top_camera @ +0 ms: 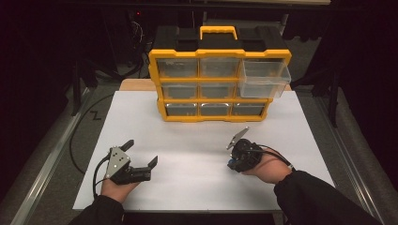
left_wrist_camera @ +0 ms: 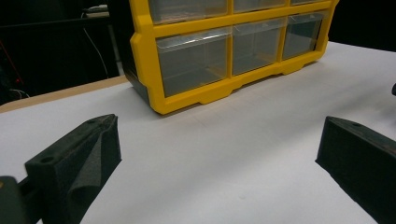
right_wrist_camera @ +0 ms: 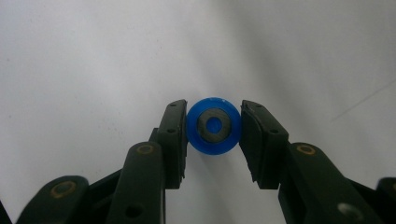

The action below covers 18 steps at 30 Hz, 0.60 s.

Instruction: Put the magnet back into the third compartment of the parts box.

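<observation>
Right gripper (right_wrist_camera: pixel 213 133) clamped on blue ring (right_wrist_camera: pixel 213 126), near bench (top_camera: pixel 197 187) front edge. Left gripper (top_camera: pixel 142 153) spread wide, empty. No legible markings on yellow organizer (top_camera: pixel 218 84).

Organizer (top_camera: pixel 219 79) behind claws, on table (top_camera: pixel 197 187).

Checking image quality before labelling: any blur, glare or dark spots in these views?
High view: surroundings dark, white table evenly lit, organizer sharp. Left gripper view: left gripper open, jaws soft, organizer drawers show mild glare. Right gripper view: blue ring sharp between right gripper jaws, corners dimmer.
</observation>
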Motion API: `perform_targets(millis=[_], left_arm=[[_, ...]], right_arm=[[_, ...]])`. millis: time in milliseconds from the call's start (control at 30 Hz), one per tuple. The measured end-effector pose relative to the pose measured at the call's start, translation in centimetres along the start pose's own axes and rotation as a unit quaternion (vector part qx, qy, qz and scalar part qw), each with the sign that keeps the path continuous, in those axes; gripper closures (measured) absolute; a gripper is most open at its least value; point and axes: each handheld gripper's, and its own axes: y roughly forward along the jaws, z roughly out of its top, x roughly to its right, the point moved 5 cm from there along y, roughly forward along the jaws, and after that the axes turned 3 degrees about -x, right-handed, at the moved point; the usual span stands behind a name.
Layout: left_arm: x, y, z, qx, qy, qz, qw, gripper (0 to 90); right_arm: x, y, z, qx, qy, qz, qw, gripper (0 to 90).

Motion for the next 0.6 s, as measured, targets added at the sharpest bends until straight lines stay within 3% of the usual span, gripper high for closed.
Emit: perform_targets(millis=[600], left_arm=[[0.0,-0.1,0.0,-0.001,-0.001,-0.001,1.0000,0.3]], right_arm=[[1.3,-1.4,-2.4,-0.033,0.003,-0.001,0.9995,64.8]])
